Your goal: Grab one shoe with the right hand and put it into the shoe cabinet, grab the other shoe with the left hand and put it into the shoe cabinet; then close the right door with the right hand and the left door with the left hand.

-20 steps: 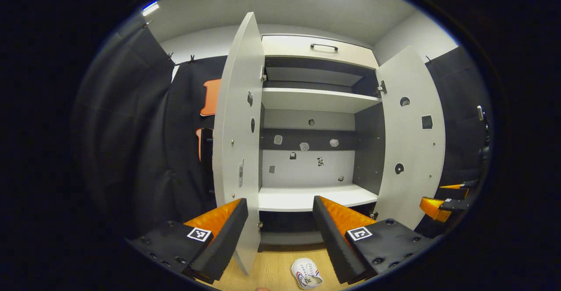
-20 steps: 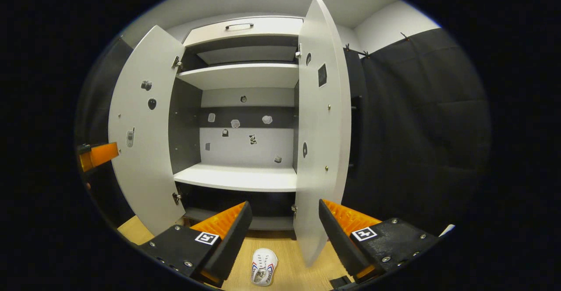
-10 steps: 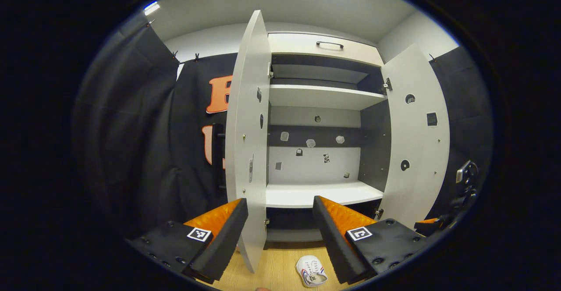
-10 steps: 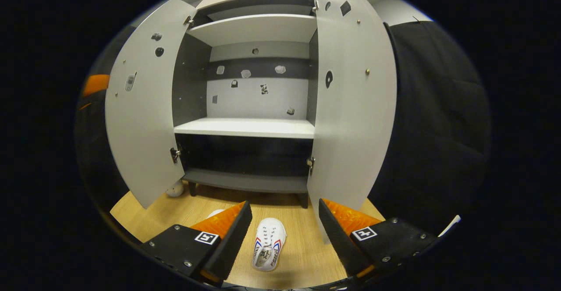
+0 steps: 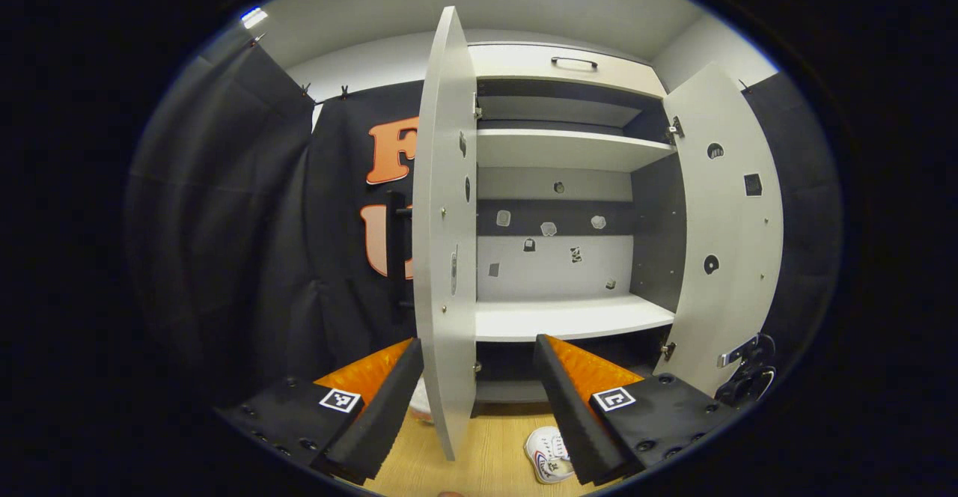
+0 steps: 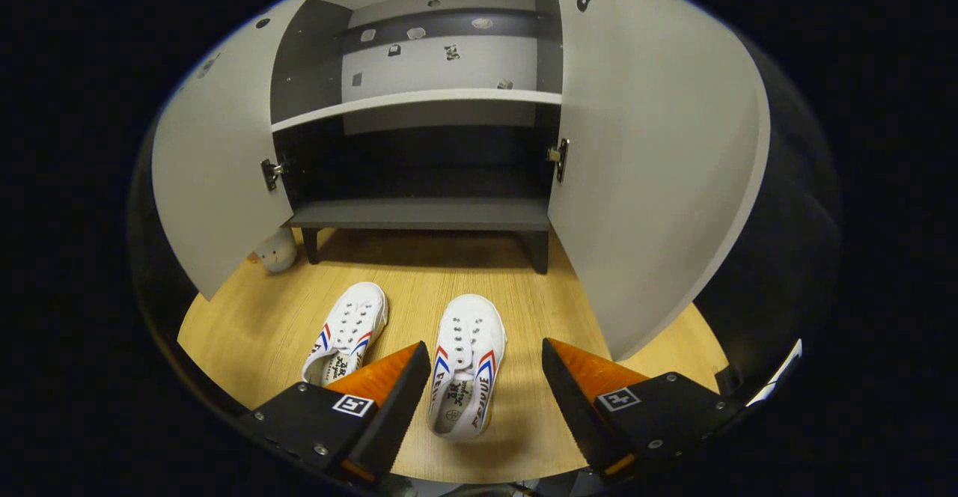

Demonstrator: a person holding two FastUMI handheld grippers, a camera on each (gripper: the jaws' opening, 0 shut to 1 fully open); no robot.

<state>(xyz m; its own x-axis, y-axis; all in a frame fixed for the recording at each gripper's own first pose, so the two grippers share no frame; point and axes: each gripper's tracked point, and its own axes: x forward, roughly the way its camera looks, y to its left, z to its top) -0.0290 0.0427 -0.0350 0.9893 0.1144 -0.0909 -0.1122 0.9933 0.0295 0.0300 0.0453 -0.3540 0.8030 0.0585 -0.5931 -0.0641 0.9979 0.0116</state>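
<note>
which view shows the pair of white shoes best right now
The right gripper view: both shoes lie whole on the wood floor before the open cabinet, one between the open right gripper fingers, the other beside it. The left gripper view catches part of one shoe behind its finger.

You've got two white shoes [image 6: 464, 373] with red and blue side stripes on the light wood-grain floor [image 6: 524, 295], in front of the cabinet [image 6: 419, 212]: pale grey doors [image 6: 658, 153], white shelf [image 6: 419, 100], dark grey base and side walls.
</note>
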